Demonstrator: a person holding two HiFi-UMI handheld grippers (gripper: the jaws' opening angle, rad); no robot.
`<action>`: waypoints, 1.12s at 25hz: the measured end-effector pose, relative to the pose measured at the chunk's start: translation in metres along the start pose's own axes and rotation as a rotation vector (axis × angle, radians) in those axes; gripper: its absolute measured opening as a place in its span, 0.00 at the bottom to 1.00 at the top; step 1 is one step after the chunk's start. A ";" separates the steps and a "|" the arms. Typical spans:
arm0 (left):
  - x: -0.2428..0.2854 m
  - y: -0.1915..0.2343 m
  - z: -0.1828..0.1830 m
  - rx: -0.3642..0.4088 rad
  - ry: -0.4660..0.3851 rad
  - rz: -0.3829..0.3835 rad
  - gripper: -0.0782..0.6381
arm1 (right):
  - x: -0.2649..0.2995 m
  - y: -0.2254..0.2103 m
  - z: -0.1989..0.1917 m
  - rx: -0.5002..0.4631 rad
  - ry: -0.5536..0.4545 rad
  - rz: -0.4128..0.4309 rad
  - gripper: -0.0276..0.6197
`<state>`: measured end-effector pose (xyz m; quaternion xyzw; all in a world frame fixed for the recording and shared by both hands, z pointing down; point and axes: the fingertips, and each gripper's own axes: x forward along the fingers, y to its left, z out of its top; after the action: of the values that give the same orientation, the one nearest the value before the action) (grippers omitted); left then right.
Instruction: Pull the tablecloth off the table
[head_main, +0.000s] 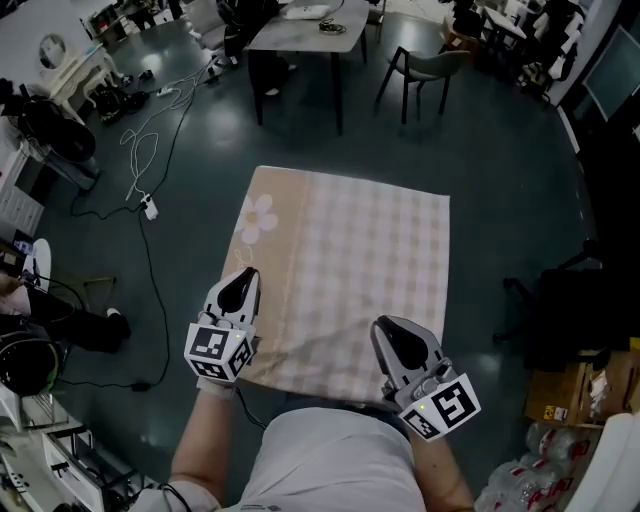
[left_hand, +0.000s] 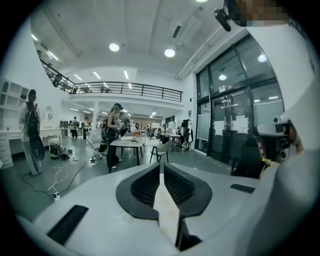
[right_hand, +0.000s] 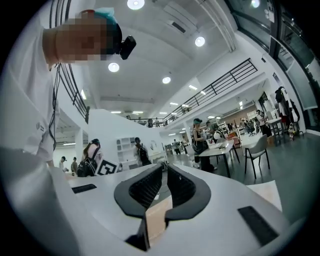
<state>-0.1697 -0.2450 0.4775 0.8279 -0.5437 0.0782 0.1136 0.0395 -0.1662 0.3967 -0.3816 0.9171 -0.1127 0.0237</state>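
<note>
A pink checked tablecloth (head_main: 350, 280) with a white flower print lies spread flat over a table that it hides completely. My left gripper (head_main: 243, 277) sits at the cloth's near left edge, and my right gripper (head_main: 392, 338) at its near right edge. In the left gripper view the left gripper (left_hand: 161, 167) is shut on a fold of the tablecloth (left_hand: 168, 210), which runs between its black pads (left_hand: 145, 187). The right gripper view shows the right gripper (right_hand: 165, 169) shut on a strip of the tablecloth (right_hand: 156, 220) in the same way.
A grey table (head_main: 300, 35) and a chair (head_main: 425, 65) stand further back. Cables (head_main: 150, 150) trail over the floor at the left. Cardboard boxes (head_main: 572, 392) and water bottles (head_main: 522, 480) lie at the near right. Several people (left_hand: 112, 132) stand in the hall.
</note>
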 end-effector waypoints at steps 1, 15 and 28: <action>0.007 0.012 -0.005 -0.002 0.007 0.006 0.12 | 0.008 0.004 -0.004 0.005 0.015 0.003 0.08; 0.134 0.160 -0.106 -0.052 0.245 -0.002 0.20 | 0.105 0.038 -0.048 0.030 0.196 0.037 0.09; 0.258 0.259 -0.193 -0.196 0.394 -0.012 0.46 | 0.122 0.048 -0.113 0.098 0.367 -0.064 0.09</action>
<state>-0.3061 -0.5197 0.7548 0.7848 -0.5111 0.1846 0.2980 -0.0943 -0.1981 0.5013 -0.3820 0.8869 -0.2256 -0.1291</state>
